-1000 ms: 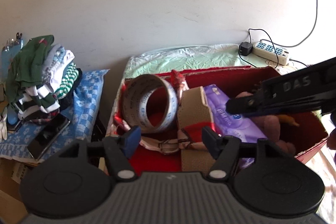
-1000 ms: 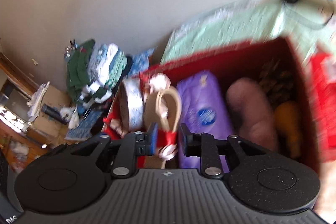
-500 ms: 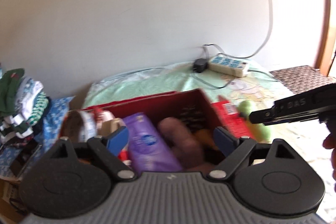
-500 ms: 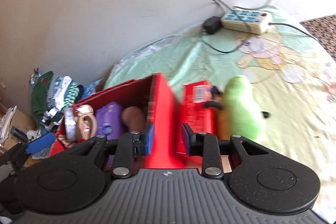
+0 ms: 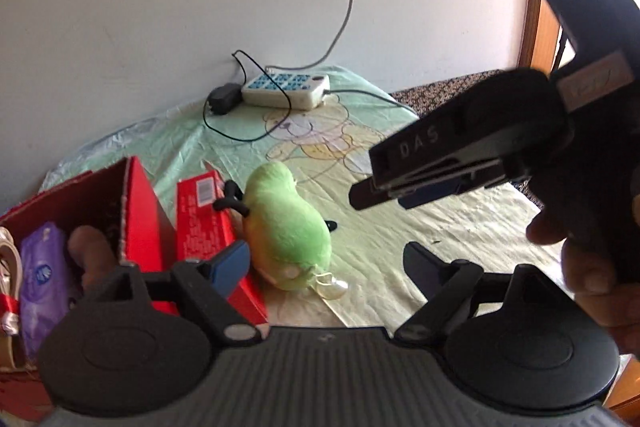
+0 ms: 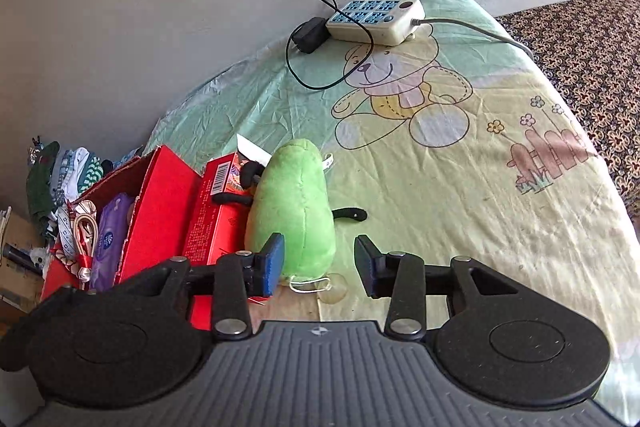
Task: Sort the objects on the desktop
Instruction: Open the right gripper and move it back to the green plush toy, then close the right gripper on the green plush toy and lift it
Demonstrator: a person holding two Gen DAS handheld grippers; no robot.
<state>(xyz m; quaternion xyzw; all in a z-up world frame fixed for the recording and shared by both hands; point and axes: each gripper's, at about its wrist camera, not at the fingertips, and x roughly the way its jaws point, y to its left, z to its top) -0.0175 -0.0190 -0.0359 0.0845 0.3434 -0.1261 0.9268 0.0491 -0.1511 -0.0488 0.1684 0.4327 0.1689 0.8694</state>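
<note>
A lime-green plush toy (image 6: 294,211) with black limbs lies ahead of the claw, beside a red box (image 6: 160,203); beyond them spreads a pale green bear-print cloth (image 6: 420,147) with a white-and-blue power strip (image 6: 374,14).

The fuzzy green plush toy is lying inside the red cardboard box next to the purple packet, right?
Not quite. The fuzzy green plush toy lies outside the red cardboard box, on the bear-print sheet beside a flat red carton. The purple packet is inside the box. The right wrist view shows it.

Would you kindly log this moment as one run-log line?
left gripper: closing slightly, empty | right gripper: opening, empty | green plush toy: on sheet, beside small red box | red bin: partly filled
</note>
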